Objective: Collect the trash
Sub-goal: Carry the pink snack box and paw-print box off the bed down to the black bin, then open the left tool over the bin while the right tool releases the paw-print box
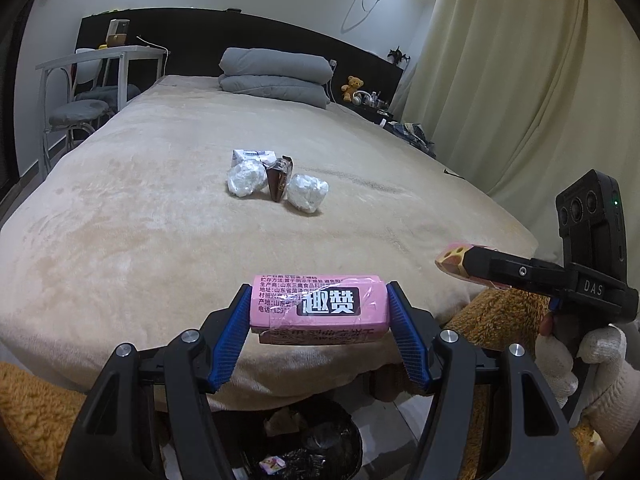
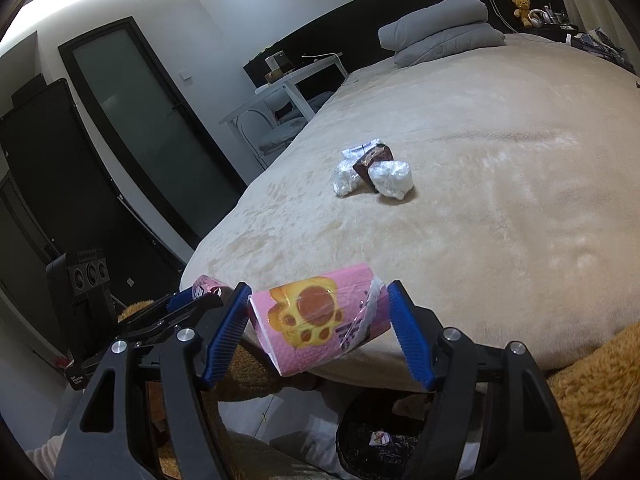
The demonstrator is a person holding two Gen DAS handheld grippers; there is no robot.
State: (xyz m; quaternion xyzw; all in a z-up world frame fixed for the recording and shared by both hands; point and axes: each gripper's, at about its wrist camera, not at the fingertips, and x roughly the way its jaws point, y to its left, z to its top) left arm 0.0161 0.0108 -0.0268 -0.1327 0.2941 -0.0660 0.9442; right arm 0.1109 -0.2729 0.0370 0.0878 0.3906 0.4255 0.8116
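My left gripper (image 1: 319, 312) is shut on a pink snack box (image 1: 320, 306) with black Chinese lettering, held over the bed's near edge. My right gripper (image 2: 318, 320) is shut on a pink snack box with a yellow biscuit picture (image 2: 316, 322); it also shows at the right of the left wrist view (image 1: 456, 262). A black-lined trash bin (image 1: 316, 440) stands on the floor below both grippers, with a small wrapper inside (image 2: 380, 438). On the bed lie two crumpled white tissue balls (image 1: 246, 178) (image 1: 308, 192), a brown wrapper (image 1: 280, 178) and a white box (image 1: 250, 156).
The beige bed (image 1: 160, 220) fills the middle. Folded grey bedding (image 1: 276, 76) lies at its head. A white desk and chairs (image 1: 92, 80) stand left of it, curtains (image 1: 520, 80) to the right. A dark door (image 2: 152, 132) is at the left in the right wrist view.
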